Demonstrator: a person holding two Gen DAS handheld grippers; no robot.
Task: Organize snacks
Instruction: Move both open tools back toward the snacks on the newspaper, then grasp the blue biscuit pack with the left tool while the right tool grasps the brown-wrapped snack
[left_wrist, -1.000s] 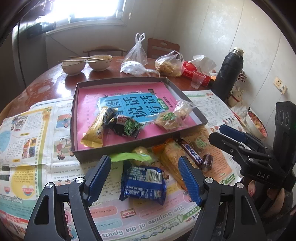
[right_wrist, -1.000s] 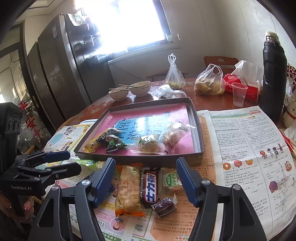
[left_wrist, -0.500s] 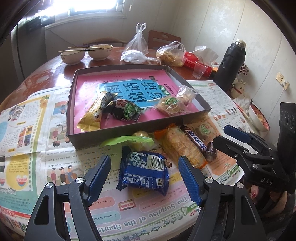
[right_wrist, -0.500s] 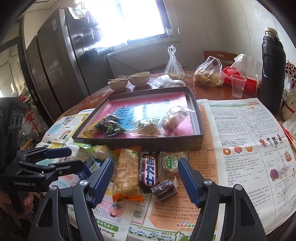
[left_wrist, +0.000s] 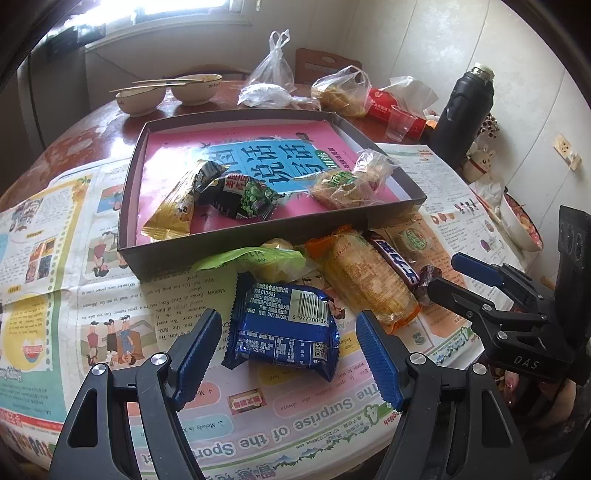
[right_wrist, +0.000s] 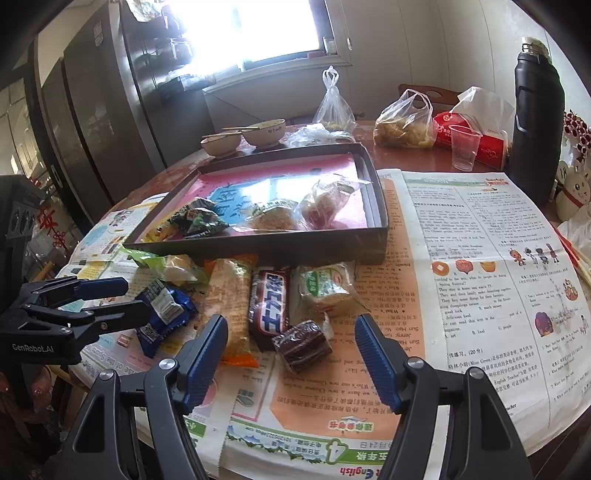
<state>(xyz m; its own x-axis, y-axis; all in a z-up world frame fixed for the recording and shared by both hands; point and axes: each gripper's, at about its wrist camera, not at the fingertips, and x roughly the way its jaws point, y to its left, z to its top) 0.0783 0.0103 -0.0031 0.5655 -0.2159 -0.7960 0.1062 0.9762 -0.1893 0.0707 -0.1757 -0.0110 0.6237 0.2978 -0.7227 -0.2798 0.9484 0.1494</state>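
A dark tray (left_wrist: 236, 247) with a pink and blue lining sits on newspaper (left_wrist: 110, 306) spread over the round desk (left_wrist: 74, 144), and everything else is placed here relative to it. Inside the tray lie a gold packet (left_wrist: 171, 214), a dark packet with green print (left_wrist: 240, 195) and two clear-wrapped cakes (left_wrist: 347, 181). Just in front of the tray's near wall, outside it, lie a green-wrapped snack (left_wrist: 266, 258), an orange-ended cracker pack (left_wrist: 365, 277), a chocolate bar (right_wrist: 271, 304), a green-labelled cake (right_wrist: 325, 286) and a small dark wrapped sweet (right_wrist: 303, 345).

Further in front of the tray, a blue snack packet (left_wrist: 284, 328) lies flat on the newspaper. The left gripper (left_wrist: 290, 339) hovers with its blue fingers (left_wrist: 195, 347) spread wide on either side of this packet, not touching it. The right gripper (right_wrist: 291, 347) has its fingers (right_wrist: 373, 358) spread too, on either side of the dark sweet, holding nothing.

Behind the tray stand two bowls (left_wrist: 166, 94), plastic bags (left_wrist: 273, 74), a clear cup (left_wrist: 400, 122) and a black flask (left_wrist: 461, 107).
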